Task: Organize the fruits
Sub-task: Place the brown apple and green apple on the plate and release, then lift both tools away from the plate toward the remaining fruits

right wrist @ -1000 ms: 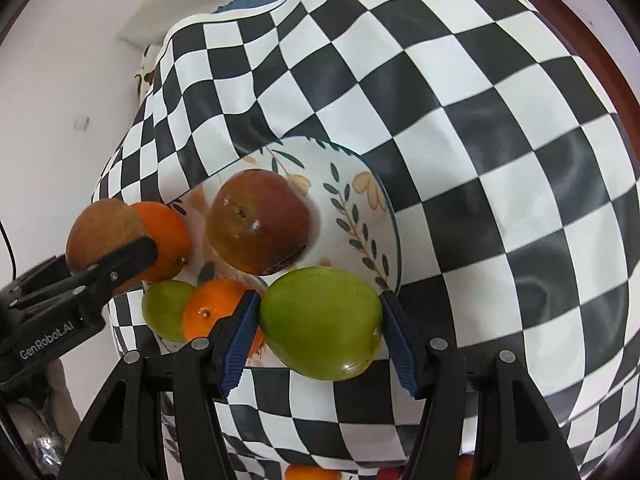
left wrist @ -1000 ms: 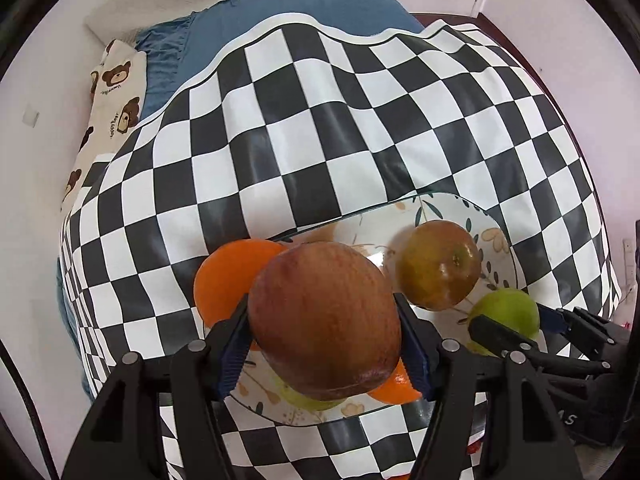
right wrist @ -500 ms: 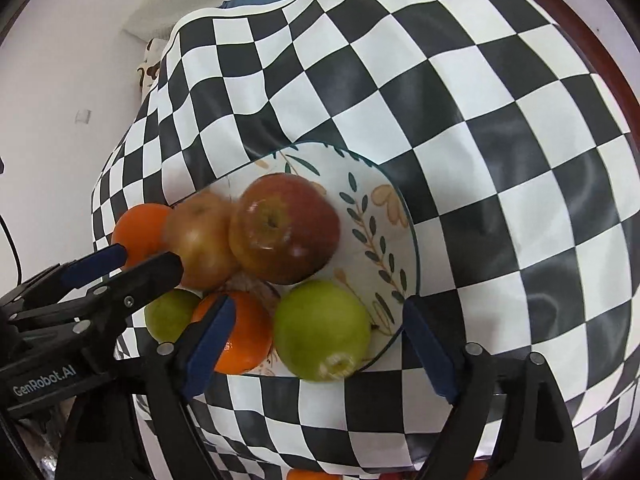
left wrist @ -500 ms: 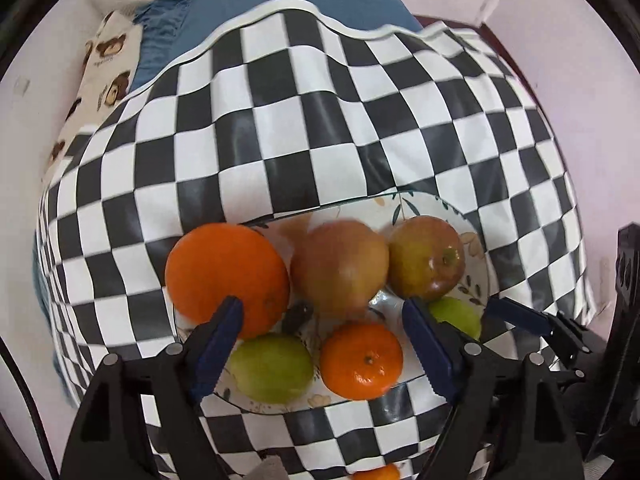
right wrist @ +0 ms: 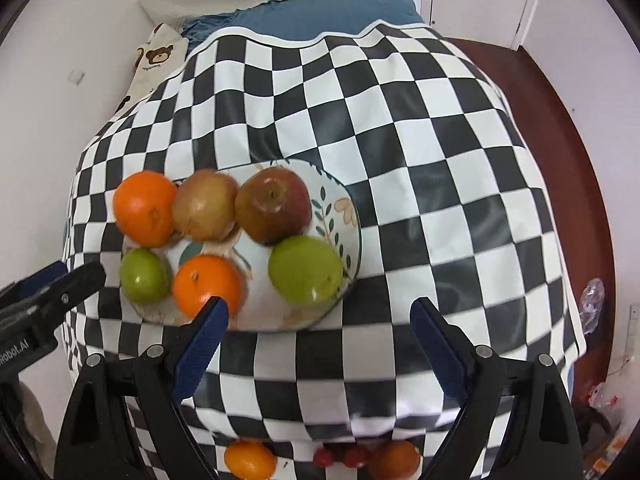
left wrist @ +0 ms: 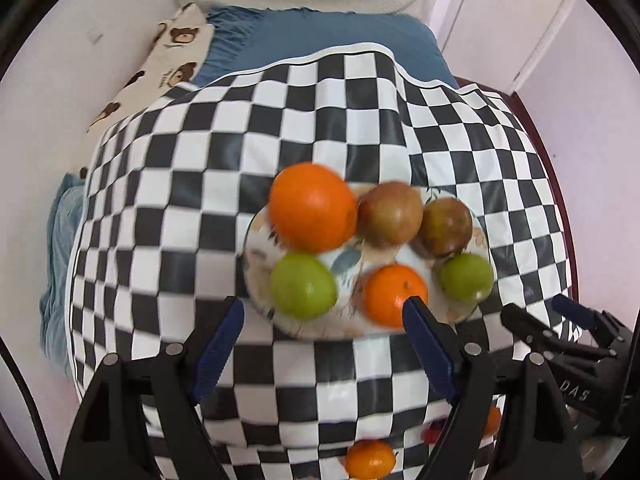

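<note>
1. Fruit sits six strong on the plate (left wrist: 478, 240) (right wrist: 352, 216), which rests on the checkered cloth (left wrist: 320, 112) (right wrist: 440, 160).
2. Back row on the plate, left to right in the left wrist view: big orange (left wrist: 312, 206) (right wrist: 145, 208), brown apple (left wrist: 390, 212) (right wrist: 205, 204), red apple (left wrist: 446, 226) (right wrist: 274, 204), all touching in a line.
3. Red apple points its stem end up and toward the right wrist camera; none of these round fruits shows a clear long axis.
4. Front row on the plate: green apple (left wrist: 303, 285) (right wrist: 145, 276) at left, small orange (left wrist: 394, 294) (right wrist: 206, 284) in the middle, second green apple (left wrist: 466, 277) (right wrist: 306, 270) at the right rim.
5. Left gripper (left wrist: 322, 320) hangs wide open and empty, just in front of the plate's near rim; its right blue pad overlaps the small orange in view.
6. Right gripper (right wrist: 320, 320) is spread wide too, nothing between its pads, just in front of the plate.
7. Off the cloth's near edge, below the plate, lie a loose orange (left wrist: 370, 458) (right wrist: 250, 460) and small red fruits (right wrist: 340, 456).
8. Beyond the plate, a blue pillow (left wrist: 328, 44) (right wrist: 304, 16) and a bear-print cloth (left wrist: 172, 60) (right wrist: 154, 58).
</note>
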